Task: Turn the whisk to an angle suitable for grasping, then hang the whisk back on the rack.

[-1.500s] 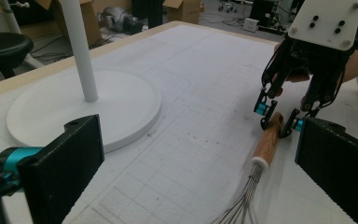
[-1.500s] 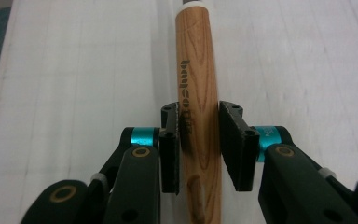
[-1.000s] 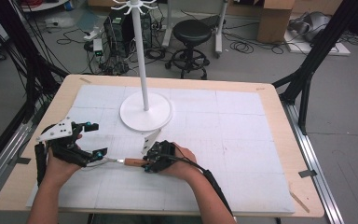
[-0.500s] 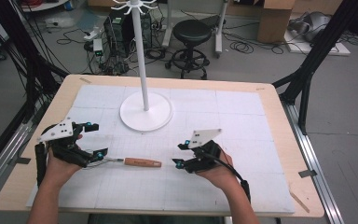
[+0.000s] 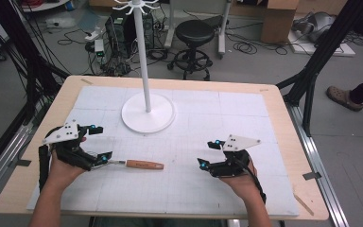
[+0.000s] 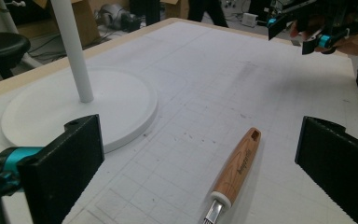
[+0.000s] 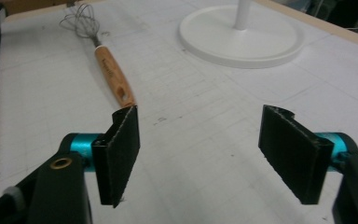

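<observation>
A whisk with a wooden handle (image 5: 144,164) lies flat on the white gridded mat (image 5: 227,113). Its wire head points toward my left gripper (image 5: 99,143), which stands open at the mat's left. In the left gripper view the handle (image 6: 237,168) lies on the mat between the wide jaws of the left gripper (image 6: 200,135), untouched. My right gripper (image 5: 207,153) is to the right of the whisk and apart from it. Its jaws have just been opening, with nothing between them. In the right gripper view the whisk (image 7: 112,70) lies ahead and to the left of the right gripper (image 7: 200,116).
A white stand with a round base (image 5: 147,113) and a tall pole (image 5: 142,52) is on the far middle of the mat. The wooden table edge (image 5: 283,118) frames the mat. A stool (image 5: 196,33), cables and a person's foot (image 5: 342,97) are on the floor beyond.
My right gripper let go of the whisk handle, opened, and moved right, away from it. The whisk stays on the mat. The left hand has not moved.
</observation>
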Available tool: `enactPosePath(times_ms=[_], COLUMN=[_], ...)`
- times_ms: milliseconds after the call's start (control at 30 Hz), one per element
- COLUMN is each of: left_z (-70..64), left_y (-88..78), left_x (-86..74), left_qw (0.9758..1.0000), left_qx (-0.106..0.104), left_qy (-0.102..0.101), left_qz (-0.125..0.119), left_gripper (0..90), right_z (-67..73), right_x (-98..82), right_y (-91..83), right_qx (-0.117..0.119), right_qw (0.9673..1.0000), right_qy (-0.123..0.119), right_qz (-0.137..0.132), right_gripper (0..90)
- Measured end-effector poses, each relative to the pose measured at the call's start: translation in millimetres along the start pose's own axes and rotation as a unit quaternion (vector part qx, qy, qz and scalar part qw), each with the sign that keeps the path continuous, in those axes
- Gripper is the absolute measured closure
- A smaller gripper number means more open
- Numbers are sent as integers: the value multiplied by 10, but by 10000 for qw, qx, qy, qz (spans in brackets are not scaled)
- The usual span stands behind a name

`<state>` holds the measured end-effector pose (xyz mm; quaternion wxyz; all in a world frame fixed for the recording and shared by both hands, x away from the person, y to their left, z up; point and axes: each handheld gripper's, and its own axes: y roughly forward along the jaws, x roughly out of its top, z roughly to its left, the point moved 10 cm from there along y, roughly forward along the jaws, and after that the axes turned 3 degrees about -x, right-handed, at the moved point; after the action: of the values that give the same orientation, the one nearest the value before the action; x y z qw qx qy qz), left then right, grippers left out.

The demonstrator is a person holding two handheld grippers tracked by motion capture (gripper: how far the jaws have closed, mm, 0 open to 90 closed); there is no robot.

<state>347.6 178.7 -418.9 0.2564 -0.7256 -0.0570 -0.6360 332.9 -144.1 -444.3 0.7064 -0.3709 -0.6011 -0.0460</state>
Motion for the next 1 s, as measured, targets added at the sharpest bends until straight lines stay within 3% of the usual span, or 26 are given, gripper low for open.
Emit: enactPosePath(times_ms=[267,633,867,1000], left_z=[-24,-78,-206,-307], left_y=[29,81,254,390], left_x=[-13,-24,-61,-81], left_qw=[10000,9997,9978,9950], left_qx=[-75,-122,-265,-432], left_qy=[10,99,297,429], left_qz=[15,167,532,796], left_gripper=[17,17,17,17], right_z=[-174,-204,-227,-226], right_x=[23,23,17,13], right_y=[-88,-80,-91,-86], right_qx=[-342,-408,-435,-415], right_qw=[9987,9984,9982,9983], right_qy=[256,294,297,297], right_qz=[-270,-275,-284,-273], right_gripper=[174,153,153,153])
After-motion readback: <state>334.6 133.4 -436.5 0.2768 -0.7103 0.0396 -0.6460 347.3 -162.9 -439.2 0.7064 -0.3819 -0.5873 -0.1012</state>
